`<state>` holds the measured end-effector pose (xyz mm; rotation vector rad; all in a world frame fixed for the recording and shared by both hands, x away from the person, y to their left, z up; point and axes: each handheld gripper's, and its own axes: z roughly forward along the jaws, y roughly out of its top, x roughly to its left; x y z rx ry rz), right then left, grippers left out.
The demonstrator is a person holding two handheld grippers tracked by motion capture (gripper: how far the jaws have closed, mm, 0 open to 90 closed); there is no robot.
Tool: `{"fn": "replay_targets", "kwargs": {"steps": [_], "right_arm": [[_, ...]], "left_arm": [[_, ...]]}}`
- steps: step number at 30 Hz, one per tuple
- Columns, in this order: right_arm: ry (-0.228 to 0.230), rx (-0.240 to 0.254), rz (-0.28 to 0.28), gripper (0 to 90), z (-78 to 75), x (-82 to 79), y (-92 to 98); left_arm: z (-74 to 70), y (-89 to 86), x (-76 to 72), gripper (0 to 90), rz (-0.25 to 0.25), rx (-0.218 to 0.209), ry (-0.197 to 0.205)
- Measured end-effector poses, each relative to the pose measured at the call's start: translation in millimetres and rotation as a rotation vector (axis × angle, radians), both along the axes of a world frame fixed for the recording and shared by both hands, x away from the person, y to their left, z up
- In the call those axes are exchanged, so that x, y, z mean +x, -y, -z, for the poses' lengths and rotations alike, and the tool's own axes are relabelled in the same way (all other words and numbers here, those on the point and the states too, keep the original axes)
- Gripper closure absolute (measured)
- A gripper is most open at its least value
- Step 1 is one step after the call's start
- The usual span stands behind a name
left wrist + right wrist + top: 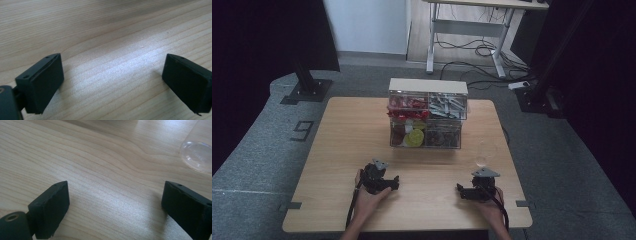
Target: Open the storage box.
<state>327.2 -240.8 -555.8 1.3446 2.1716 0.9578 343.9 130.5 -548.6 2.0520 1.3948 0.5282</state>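
- High view: the left gripper [382,181] and the right gripper [478,190] rest low on the pale wooden tabletop [337,150], each in a person's hand, near the 6 o'clock edge. The clear glass [482,156] stands just off the right gripper at about its 12 o'clock, close to it but apart, and well off the left gripper at that one's 2 o'clock. Farther off, toward 12 o'clock, sits a clear plastic drawer box [427,117] with a cream lid, its compartments holding red, grey, yellow and brown pieces too small to tell apart.
- Left gripper view: the two black fingers [41,82] stand wide apart with nothing between them, just bare wood grain with a soft sheen. The fingers are blocky, matte, flat-faced slabs with small screw holes on top.
- Right gripper view: the fingers [51,210] are spread wide here too, gripping nothing. The glass [197,153] shows at about 1 o'clock, beyond the right-hand finger and outside the gap, not touching either one. It is thin, see-through and round, with a circular base through which the wood shows. The tabletop is smooth, light timber with long wavy grain lines.
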Motion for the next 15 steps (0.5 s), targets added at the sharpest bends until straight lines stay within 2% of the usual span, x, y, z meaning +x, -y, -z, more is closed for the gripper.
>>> {"fn": "replay_targets", "kwargs": {"steps": [9, 15], "right_arm": [[0.008, 0.002, 0.009, 12.4, -0.3, -2.8, 1.6], [0.010, 0.002, 0.011, 13.5, -0.4, -4.0, 1.6]], "left_arm": [[-0.3, -1.6, -3.0, 7.0, 0.006, -0.003, 0.008], [-1.5, -4.9, -6.2, 15.6, 0.000, -0.008, 0.020]]}}
